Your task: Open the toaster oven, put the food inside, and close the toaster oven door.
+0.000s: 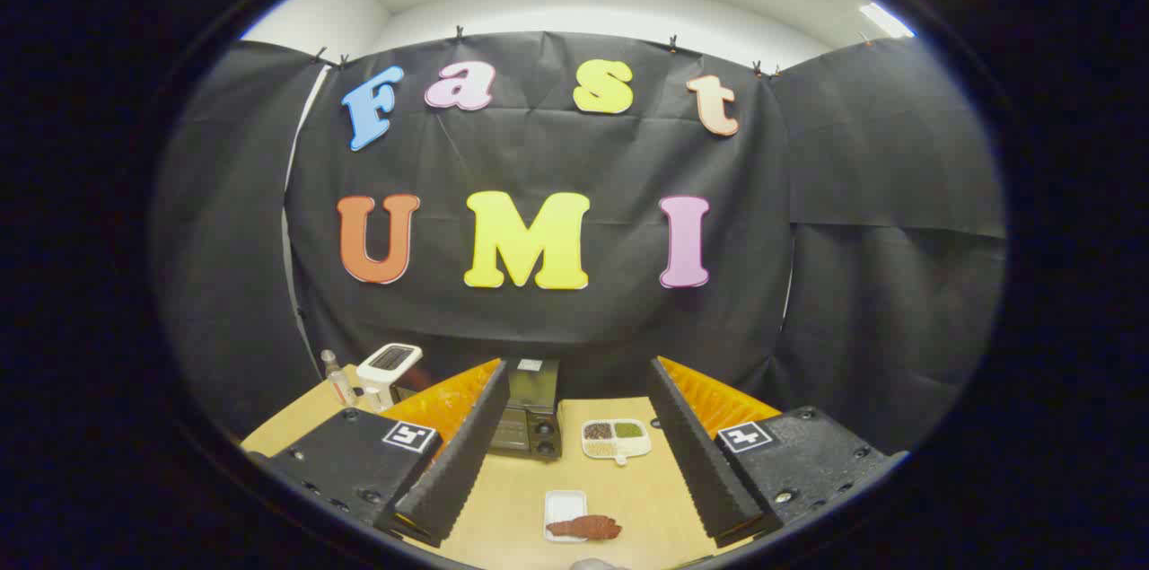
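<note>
The tool [579,512] has its fingers spread wide apart, holding and touching nothing. Between them on the counter [512,489] a brown piece of food [585,528] lies partly on a small white tray [565,507]. Beyond sits a divided dish [616,441] (grains in its compartments), and left of it the toaster oven [528,413], door closed.

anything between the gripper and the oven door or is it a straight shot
Nothing visible blocks it. The gripper is open, fingers holding nothing, and the oven sits beyond them with its door shut. The food on its white tray lies nearer, between the fingers; the divided dish sits beside the oven.
</note>
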`<state>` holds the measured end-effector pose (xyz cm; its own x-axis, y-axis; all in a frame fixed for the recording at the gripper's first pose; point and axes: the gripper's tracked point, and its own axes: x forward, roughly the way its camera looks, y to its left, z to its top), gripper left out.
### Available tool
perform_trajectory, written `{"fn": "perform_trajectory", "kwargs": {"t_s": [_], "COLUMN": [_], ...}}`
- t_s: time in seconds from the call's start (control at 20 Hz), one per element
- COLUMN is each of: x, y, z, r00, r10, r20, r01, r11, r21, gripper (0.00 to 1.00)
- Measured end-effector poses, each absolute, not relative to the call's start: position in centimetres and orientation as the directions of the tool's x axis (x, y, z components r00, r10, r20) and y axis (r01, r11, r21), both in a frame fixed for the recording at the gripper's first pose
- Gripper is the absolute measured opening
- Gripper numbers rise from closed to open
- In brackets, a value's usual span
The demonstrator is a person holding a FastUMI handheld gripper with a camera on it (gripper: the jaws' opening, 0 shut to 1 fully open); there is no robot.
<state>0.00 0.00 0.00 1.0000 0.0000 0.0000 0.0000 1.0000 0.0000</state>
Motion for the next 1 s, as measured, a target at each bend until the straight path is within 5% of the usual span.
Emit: {"fn": "perform_trajectory", "kwargs": {"t_s": [1.0], "x": [7.8], "y": [10.5], "z": [-6.1], "r00": [0.996], "r10": [0.056], "r20": [-0.076], "r01": [-0.055], "r11": [0.998], "r21": [0.012], "gripper": [0.99]}}
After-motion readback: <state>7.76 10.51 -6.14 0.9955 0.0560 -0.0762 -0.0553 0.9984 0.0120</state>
